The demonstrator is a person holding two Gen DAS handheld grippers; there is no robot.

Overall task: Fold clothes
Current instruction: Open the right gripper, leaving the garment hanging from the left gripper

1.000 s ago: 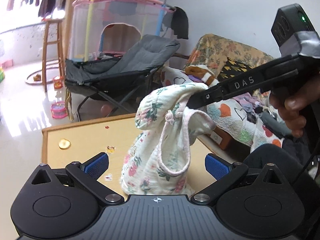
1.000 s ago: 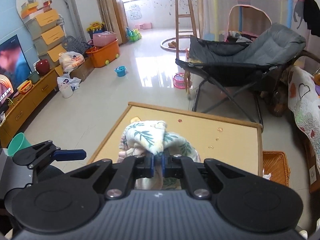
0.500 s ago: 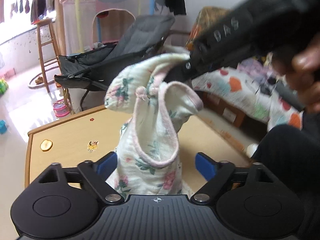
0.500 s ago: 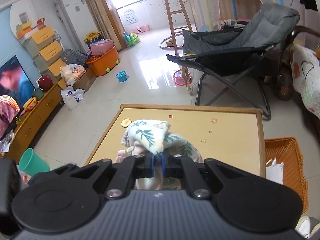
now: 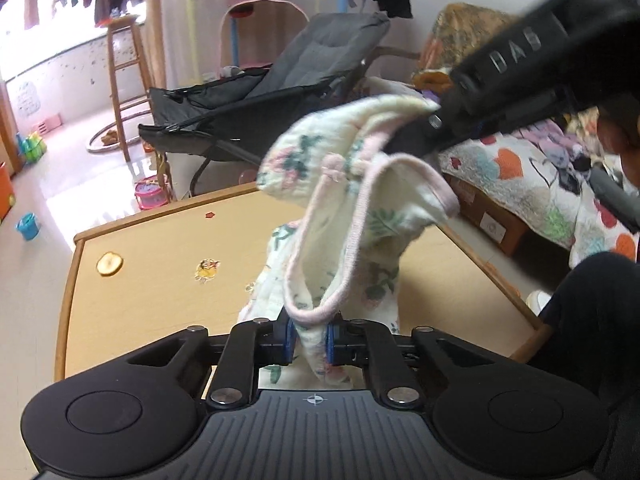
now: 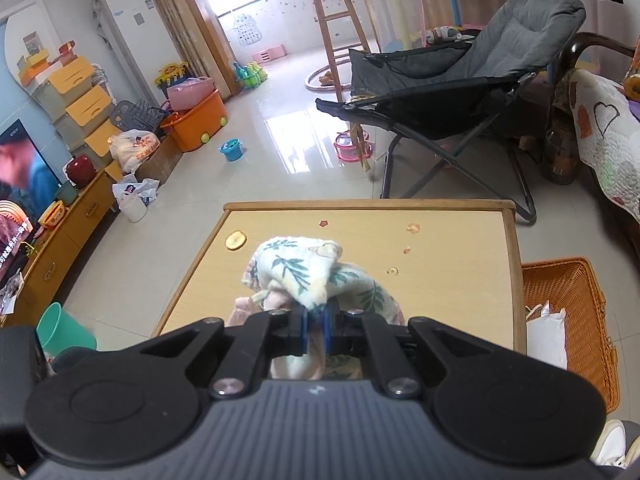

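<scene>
A small cream floral garment [image 5: 344,216] with pink trim hangs above the wooden table [image 5: 160,248]. My left gripper [image 5: 311,340] is shut on its lower pink-edged loop. My right gripper [image 6: 315,330] is shut on the garment's upper bunch [image 6: 304,276]; in the left wrist view it reaches in from the upper right [image 5: 434,120] and holds the cloth up. The garment's lowest part is hidden behind the left gripper body.
A grey folding chair [image 6: 460,92] stands beyond the table. An orange wicker basket [image 6: 568,320] sits on the floor by the table's right side. A quilt-covered sofa [image 5: 540,184] is at the right. Small stickers and a round chip [image 5: 109,264] lie on the table.
My left gripper has closed from wide open onto the garment's lower loop. My right gripper kept its hold and shifted the garment up and to the right in the left wrist view.
</scene>
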